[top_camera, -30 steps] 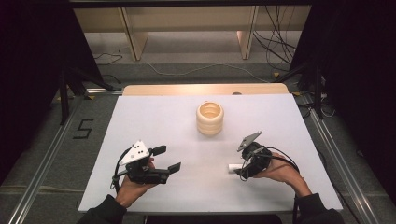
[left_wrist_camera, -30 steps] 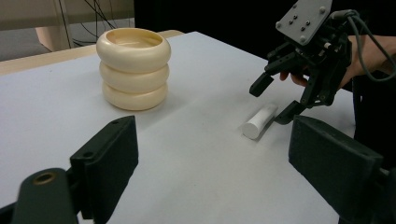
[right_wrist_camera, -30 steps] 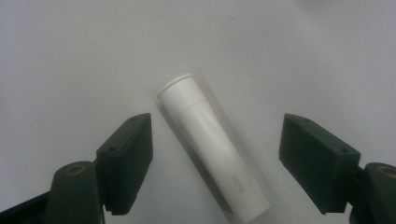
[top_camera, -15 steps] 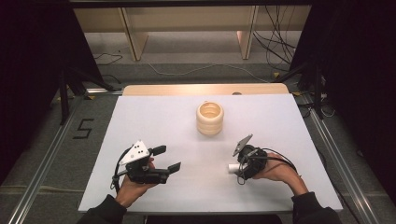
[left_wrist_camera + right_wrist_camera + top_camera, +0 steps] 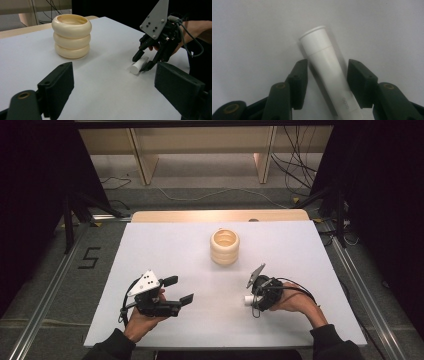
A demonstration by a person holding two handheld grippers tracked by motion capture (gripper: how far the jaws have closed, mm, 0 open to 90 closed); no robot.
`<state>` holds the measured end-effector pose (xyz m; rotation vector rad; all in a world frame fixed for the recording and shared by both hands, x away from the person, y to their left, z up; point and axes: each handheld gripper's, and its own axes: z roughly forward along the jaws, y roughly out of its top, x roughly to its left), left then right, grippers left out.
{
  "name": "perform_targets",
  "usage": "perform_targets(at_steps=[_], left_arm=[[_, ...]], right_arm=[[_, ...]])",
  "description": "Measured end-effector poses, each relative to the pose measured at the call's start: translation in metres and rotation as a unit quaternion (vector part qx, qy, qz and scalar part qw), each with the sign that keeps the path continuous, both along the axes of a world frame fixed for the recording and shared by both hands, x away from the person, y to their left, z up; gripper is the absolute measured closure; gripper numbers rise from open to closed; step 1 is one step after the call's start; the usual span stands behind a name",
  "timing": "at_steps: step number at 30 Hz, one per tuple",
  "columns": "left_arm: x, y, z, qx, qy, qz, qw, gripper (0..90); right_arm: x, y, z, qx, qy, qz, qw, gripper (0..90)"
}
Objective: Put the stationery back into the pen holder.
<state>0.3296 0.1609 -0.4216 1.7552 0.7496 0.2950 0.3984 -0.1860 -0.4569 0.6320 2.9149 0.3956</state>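
A white plastic tube [image 5: 247, 298] lies flat on the white table top [image 5: 165, 245] at the front right. My right gripper [image 5: 253, 300] points down over it with one jaw on each side of the tube [image 5: 327, 67]. The jaws have just been closing on it. The left pad is at the tube's wall and a thin gap shows at the right pad. From the left gripper view, the right gripper [image 5: 141, 63] straddles the tube [image 5: 137, 68]. My left gripper [image 5: 180, 289] rests at the front left, open and empty [image 5: 113, 66].
A cream stack of three rings [image 5: 225, 247], hollow at the top, stands mid-table behind the grippers, also in the left gripper view [image 5: 71, 35]. A wooden strip [image 5: 220, 215] runs along the table's far edge. Cables lie on the floor beyond.
My right gripper has dropped slightly onto the tube and its jaws have narrowed around it. The left gripper has stayed where it was.
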Motion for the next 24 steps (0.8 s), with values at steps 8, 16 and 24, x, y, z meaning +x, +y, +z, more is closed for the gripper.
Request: perform_targets(at_steps=[8,16,24], left_arm=[[0.000,0.000,0.000,0.000,0.000,0.000,1.0000,15.5],[0.000,0.000,0.000,0.001,0.000,0.000,1.0000,15.5],[0.000,0.000,0.000,0.000,0.001,0.001,1.0000,15.5]], right_arm=[[0.003,0.002,-0.001,-0.007,0.008,0.005,0.9999,56.9],[0.002,0.007,0.001,-0.027,0.015,0.022,0.9993,64.4],[0.000,0.012,0.002,-0.049,0.010,0.048,0.9976,69.1]])
